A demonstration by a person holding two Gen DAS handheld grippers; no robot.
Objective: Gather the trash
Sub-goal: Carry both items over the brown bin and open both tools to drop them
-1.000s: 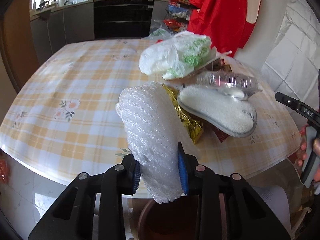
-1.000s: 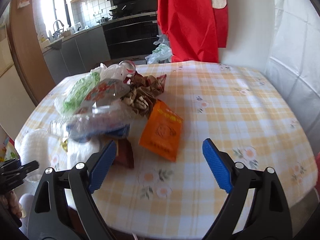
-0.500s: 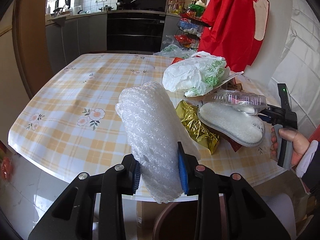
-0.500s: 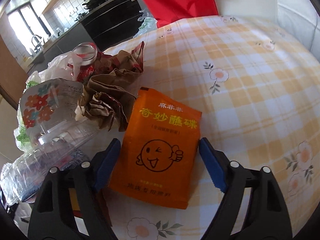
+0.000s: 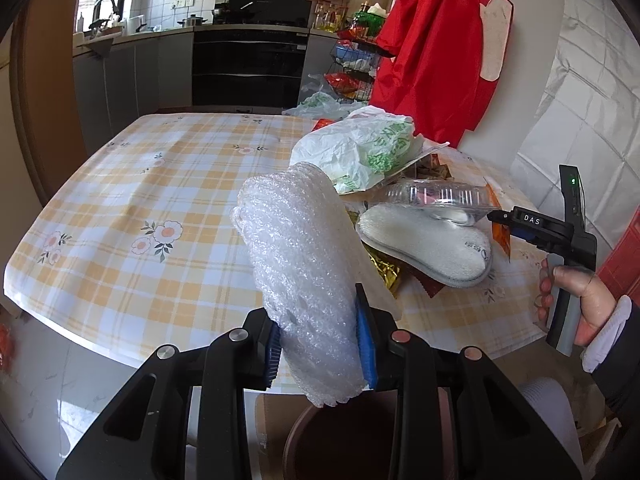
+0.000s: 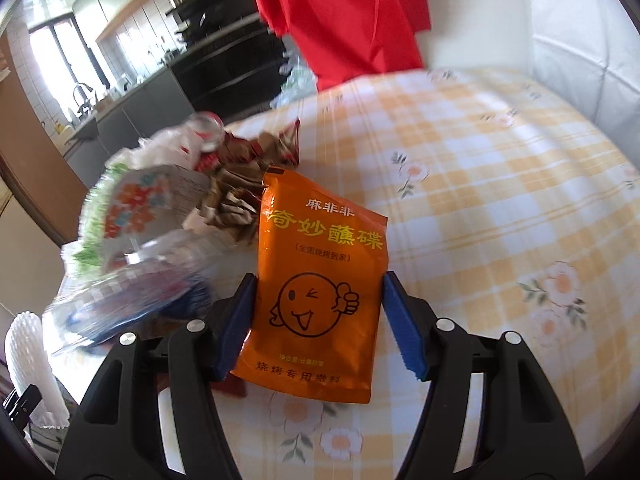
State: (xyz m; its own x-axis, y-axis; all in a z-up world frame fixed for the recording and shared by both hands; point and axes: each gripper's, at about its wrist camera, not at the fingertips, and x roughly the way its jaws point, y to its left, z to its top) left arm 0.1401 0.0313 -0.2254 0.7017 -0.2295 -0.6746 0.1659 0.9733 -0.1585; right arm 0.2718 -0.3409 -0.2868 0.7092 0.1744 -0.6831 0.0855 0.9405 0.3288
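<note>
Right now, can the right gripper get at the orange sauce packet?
Probably yes: the right gripper already straddles the orange sauce packet, a blue pad at each side edge. Nothing lies between them; whether the pads touch is unclear.

The orange sachet [image 6: 320,268] carries yellow Chinese characters "奇妙蘸碟" under the white line "麻非非"; the small print below them is not clearly readable. The right gripper [image 5: 505,221], seen from the left wrist camera, bears white letters "DAS".
</note>
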